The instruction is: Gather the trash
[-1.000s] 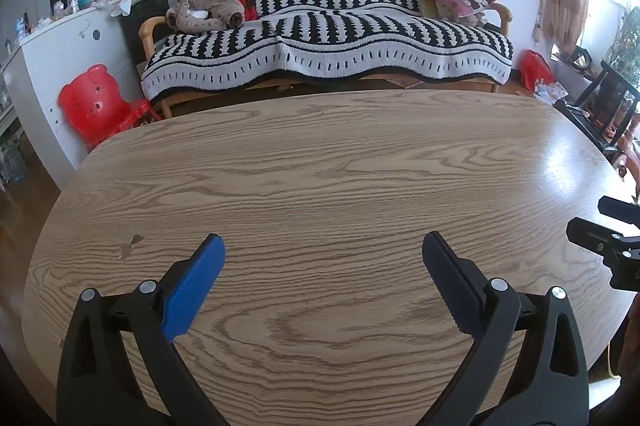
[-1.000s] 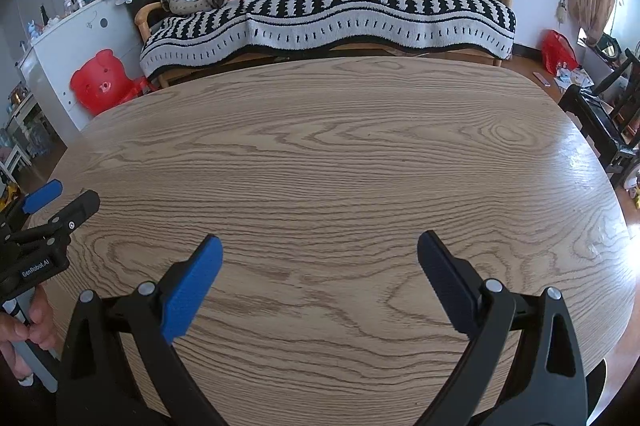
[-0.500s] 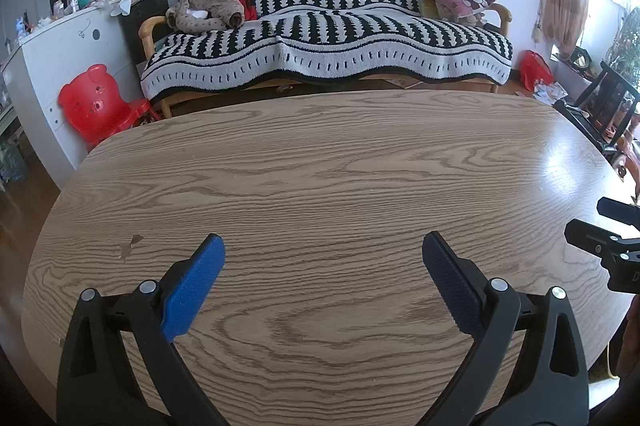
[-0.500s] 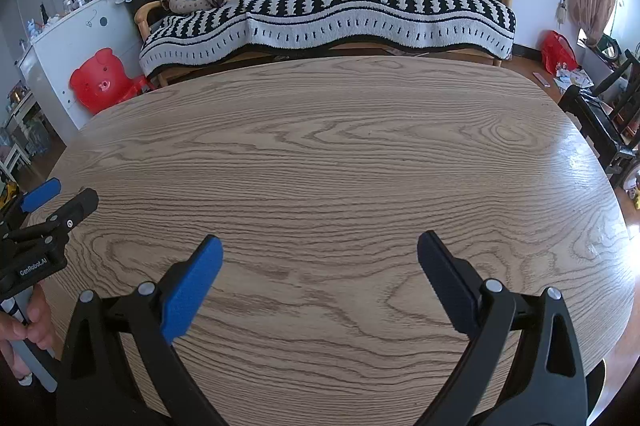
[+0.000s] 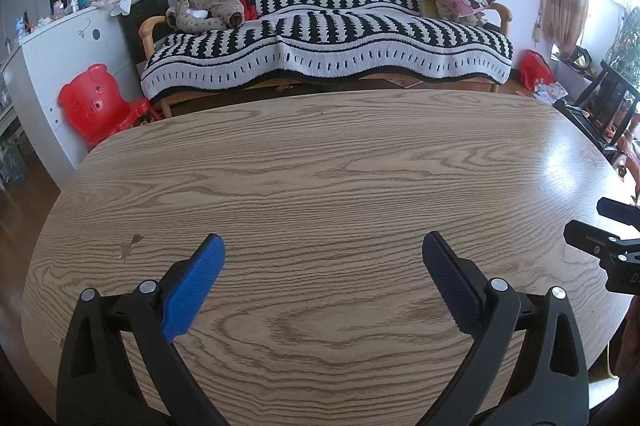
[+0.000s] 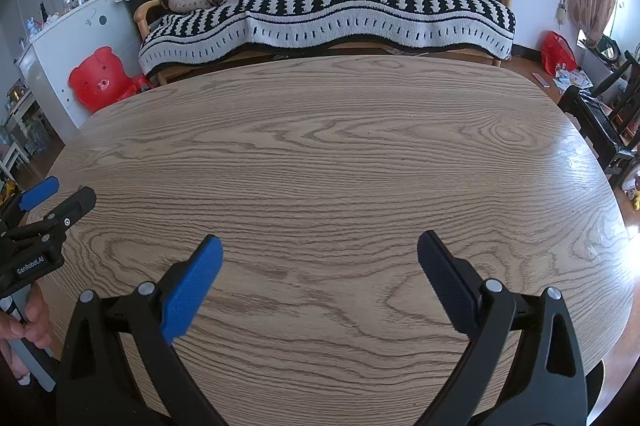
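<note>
Wood-grain table [image 5: 320, 166] fronts a black-and-white striped sofa [image 5: 328, 54].

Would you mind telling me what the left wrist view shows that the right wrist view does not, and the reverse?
Only the left wrist view shows the small dark chip marks on the table and the right gripper seen from the side at its right edge. Only the right wrist view shows the person's hand on the left gripper's handle. Both share the bare wooden table, the striped sofa, the red bear chair, and wide-open jaws on the left gripper and right gripper.
</note>
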The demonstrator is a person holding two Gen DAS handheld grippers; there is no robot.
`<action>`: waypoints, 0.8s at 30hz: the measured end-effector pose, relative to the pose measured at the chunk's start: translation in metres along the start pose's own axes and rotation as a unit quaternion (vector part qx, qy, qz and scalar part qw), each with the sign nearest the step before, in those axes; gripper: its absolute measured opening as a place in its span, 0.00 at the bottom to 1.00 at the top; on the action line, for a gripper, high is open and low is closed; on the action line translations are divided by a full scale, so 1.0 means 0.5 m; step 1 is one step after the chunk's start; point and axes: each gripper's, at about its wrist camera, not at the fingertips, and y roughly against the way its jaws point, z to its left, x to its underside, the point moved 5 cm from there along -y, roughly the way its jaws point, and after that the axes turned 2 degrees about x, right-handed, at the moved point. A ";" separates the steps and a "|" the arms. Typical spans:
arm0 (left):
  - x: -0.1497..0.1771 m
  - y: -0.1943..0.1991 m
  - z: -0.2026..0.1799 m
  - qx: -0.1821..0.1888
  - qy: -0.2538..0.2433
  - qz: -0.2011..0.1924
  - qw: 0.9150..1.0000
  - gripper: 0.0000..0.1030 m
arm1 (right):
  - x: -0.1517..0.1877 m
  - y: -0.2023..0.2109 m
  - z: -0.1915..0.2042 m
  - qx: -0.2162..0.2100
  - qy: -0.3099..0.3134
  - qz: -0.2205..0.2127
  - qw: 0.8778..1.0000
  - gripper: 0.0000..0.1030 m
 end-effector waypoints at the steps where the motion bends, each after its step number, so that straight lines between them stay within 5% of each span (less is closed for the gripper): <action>1: -0.001 -0.001 0.001 0.001 0.000 0.000 1.000 0.93 | 0.001 0.001 -0.001 0.000 0.000 0.000 1.000 0.92; 24: 0.004 0.001 -0.001 0.004 0.000 0.004 1.000 0.93 | 0.002 0.004 -0.004 0.001 0.003 0.001 1.000 0.92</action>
